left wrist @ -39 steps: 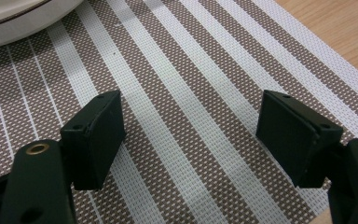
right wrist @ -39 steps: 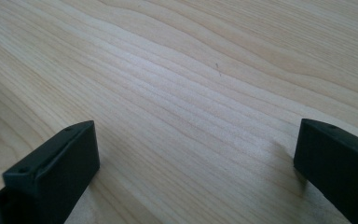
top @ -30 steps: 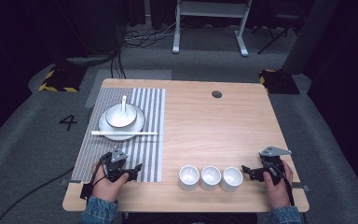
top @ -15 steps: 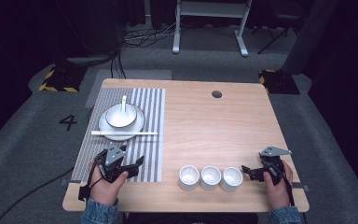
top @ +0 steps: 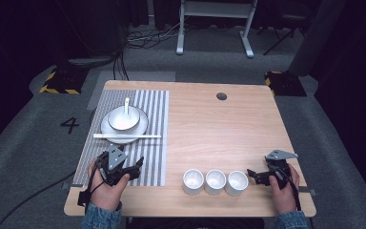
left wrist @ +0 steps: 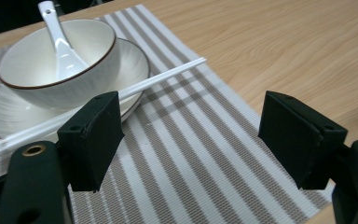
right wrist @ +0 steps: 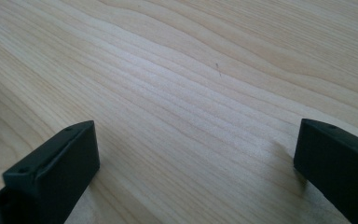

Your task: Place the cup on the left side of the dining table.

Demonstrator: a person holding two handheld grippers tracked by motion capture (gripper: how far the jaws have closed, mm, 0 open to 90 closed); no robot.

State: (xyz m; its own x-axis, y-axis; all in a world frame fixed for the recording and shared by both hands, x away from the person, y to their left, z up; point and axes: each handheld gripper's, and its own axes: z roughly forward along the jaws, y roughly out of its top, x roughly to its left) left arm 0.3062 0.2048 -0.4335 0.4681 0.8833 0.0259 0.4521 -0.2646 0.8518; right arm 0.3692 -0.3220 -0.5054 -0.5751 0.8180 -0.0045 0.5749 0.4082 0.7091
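A white bowl (top: 122,118) with a white spoon (top: 127,106) in it stands on a white plate (top: 140,128), on a striped placemat (top: 152,109) at the table's left. White chopsticks (top: 126,136) lie across the plate's near rim. Three white cups (top: 215,182) stand in a row near the front edge. My left gripper (top: 136,169) is open over the mat's near end, short of the plate. In the left gripper view the open left gripper (left wrist: 191,135) faces the bowl (left wrist: 51,60), spoon (left wrist: 58,32) and chopsticks (left wrist: 168,77). My right gripper (top: 253,176) is open just right of the cups; in its own view the right gripper (right wrist: 191,158) holds nothing.
The wooden table (top: 219,133) has a dark cable hole (top: 221,96) at the back. Grey floor surrounds it, with a white frame's legs (top: 214,28) beyond and a cable (top: 24,200) trailing off the left gripper.
My left gripper has shifted slightly left and away from the front edge over the mat. The right gripper and the tableware have not moved.
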